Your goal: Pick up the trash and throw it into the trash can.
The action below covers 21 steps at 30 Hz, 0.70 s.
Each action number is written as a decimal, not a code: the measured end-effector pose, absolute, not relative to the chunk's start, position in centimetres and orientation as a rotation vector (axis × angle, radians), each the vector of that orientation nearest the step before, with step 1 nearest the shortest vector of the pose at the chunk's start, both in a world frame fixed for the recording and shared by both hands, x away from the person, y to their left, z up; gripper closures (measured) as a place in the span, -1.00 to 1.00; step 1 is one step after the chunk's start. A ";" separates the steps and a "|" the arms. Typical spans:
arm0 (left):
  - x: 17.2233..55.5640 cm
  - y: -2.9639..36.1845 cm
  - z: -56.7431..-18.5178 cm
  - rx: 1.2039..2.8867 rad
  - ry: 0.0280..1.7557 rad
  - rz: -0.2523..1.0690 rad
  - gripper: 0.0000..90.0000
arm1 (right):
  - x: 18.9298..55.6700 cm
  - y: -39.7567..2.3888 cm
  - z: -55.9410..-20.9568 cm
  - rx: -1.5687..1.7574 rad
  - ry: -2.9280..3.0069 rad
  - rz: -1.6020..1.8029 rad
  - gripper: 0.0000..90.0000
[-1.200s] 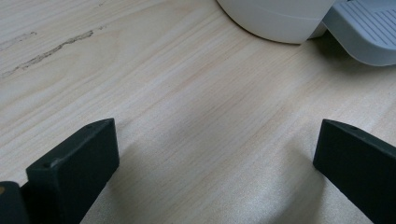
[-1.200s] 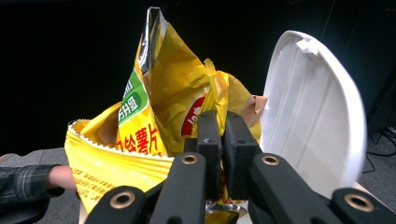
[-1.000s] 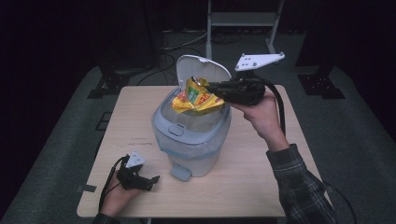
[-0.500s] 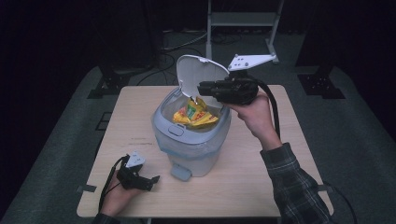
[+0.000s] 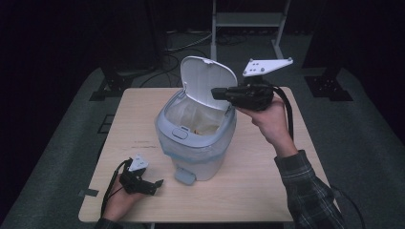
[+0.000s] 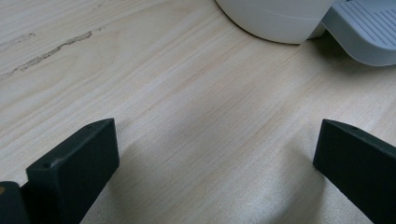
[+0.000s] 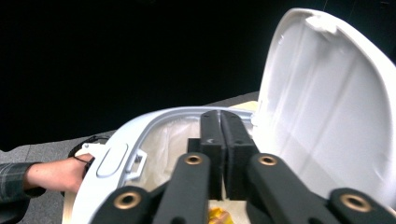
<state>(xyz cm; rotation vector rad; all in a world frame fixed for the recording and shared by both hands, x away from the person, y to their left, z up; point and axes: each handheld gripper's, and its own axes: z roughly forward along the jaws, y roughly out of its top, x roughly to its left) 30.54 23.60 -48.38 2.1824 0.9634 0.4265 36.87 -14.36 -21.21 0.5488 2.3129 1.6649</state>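
The right claw (image 5: 218, 92), pressed together and empty, points level across the upright bin (image 5: 196, 143), lid (image 5: 207, 81) raised.

Counting, on one wooden table (image 5: 267, 191): one pale grey pedal bin (image 5: 196, 143), carrying one raised lid (image 5: 207, 86), one foot pedal (image 5: 185, 176) and one white liner (image 5: 191, 115), with one yellow-orange wrapper (image 5: 203, 129) lying inside. Noting two handheld grippers, left gripper (image 5: 155, 185) and right gripper (image 5: 217, 93), each bearing two black jaws and one grey three-cornered plate, and two hands holding them, one apiece. Logging one metal stand (image 5: 246, 19) showing behind the table, plus one dark scratch mark (image 5: 138, 142) on the wood.
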 end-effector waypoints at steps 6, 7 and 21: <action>30.5 23.6 -48.4 2.183 0.964 0.426 -1.00 | 36.5 -16.6 -21.6 0.576 2.301 1.642 1.00; 30.5 23.6 -48.4 2.182 0.964 0.426 -1.00 | 36.4 -16.9 -21.6 0.581 2.296 1.642 1.00; 30.5 23.6 -48.4 2.183 0.964 0.426 -1.00 | 36.8 -21.1 -21.8 0.677 2.208 1.658 1.00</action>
